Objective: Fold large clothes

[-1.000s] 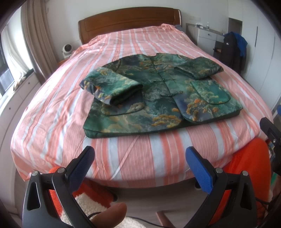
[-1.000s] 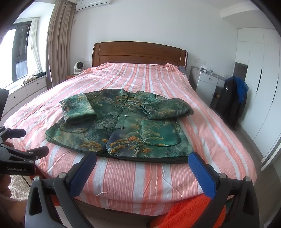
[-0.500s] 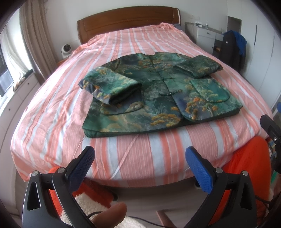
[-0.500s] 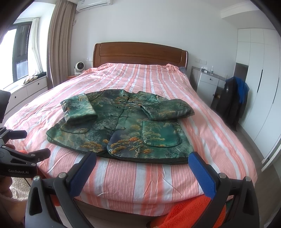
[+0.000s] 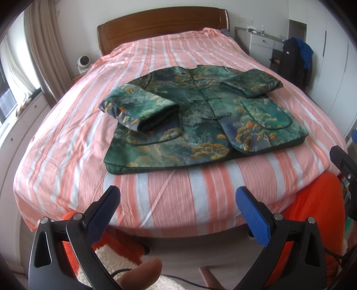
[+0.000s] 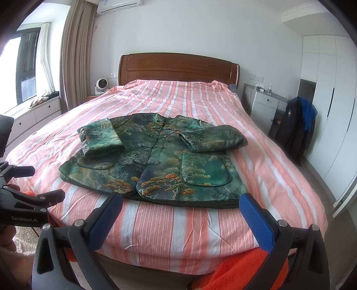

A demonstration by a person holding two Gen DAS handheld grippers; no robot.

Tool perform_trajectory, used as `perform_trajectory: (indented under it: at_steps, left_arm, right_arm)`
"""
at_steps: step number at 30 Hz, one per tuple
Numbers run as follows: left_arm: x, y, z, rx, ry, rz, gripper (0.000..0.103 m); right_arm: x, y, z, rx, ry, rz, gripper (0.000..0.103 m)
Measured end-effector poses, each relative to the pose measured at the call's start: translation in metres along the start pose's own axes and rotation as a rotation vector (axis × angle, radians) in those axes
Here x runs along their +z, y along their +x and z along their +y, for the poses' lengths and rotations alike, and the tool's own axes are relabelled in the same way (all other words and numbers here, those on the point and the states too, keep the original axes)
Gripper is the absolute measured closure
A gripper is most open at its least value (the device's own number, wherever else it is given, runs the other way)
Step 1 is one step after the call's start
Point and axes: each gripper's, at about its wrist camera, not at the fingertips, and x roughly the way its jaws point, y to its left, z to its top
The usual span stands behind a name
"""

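Left gripper [image 5: 176, 207] and right gripper [image 6: 181, 210] both spread wide, holding nothing, short of the bed [image 6: 169, 225]. Ahead of both, jacket [image 6: 156, 160] flat, sleeves folded in. Only from the right: air conditioner [image 6: 120, 5] high beyond the headboard [image 6: 178, 67].

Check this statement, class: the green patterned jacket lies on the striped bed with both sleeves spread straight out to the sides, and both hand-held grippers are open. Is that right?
Not quite. The jacket lies on the bed, but both sleeves are folded in across its front, as the right wrist view shows. The left hand-held gripper and right hand-held gripper are indeed open.
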Motion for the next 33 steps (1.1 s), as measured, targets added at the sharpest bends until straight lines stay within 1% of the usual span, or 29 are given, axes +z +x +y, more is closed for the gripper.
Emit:
perform_trajectory:
  at_steps: [14, 19, 22, 24, 25, 27, 28, 29, 31, 32, 33]
  left_arm:
    - [-0.001, 0.001, 0.000, -0.001, 0.001, 0.000, 0.000]
    - [-0.005, 0.003, 0.002, -0.007, 0.002, 0.002, 0.000]
    - [-0.004, 0.008, 0.010, 0.016, 0.000, -0.001, 0.000]
    - [0.003, 0.019, 0.028, 0.026, -0.021, -0.002, 0.000]
    - [0.008, 0.028, 0.042, 0.016, -0.045, 0.002, 0.000]
    - [0.022, 0.059, 0.083, -0.022, -0.118, 0.031, 0.000]
    - [0.028, 0.079, 0.104, -0.054, -0.146, 0.060, 0.000]
    - [0.034, 0.102, 0.125, -0.092, -0.171, 0.099, 0.000]
    - [0.039, 0.144, 0.160, -0.180, -0.224, 0.173, 0.001]
    - [0.040, 0.164, 0.173, -0.209, -0.253, 0.208, 0.001]
    - [0.040, 0.180, 0.181, -0.224, -0.271, 0.235, 0.001]
  right_arm:
    - [0.000, -0.001, 0.000, 0.000, 0.000, -0.005, 0.000]
    - [-0.006, 0.002, 0.000, 0.001, 0.003, 0.002, 0.000]
    - [-0.006, 0.004, -0.001, -0.003, 0.002, 0.008, 0.000]
    - [-0.005, 0.006, -0.005, 0.007, 0.003, 0.001, 0.000]
    - [-0.003, 0.011, -0.012, 0.039, 0.016, -0.001, 0.000]
    - [0.002, 0.027, -0.037, 0.080, 0.046, -0.011, 0.000]
    - [0.005, 0.040, -0.054, 0.081, 0.065, -0.003, 0.000]
    - [0.007, 0.055, -0.069, 0.091, 0.085, 0.019, 0.000]
    - [0.006, 0.100, -0.114, 0.147, 0.170, 0.101, 0.000]
    - [0.002, 0.129, -0.139, 0.173, 0.229, 0.161, 0.000]
    - [-0.002, 0.152, -0.157, 0.181, 0.276, 0.217, 0.000]
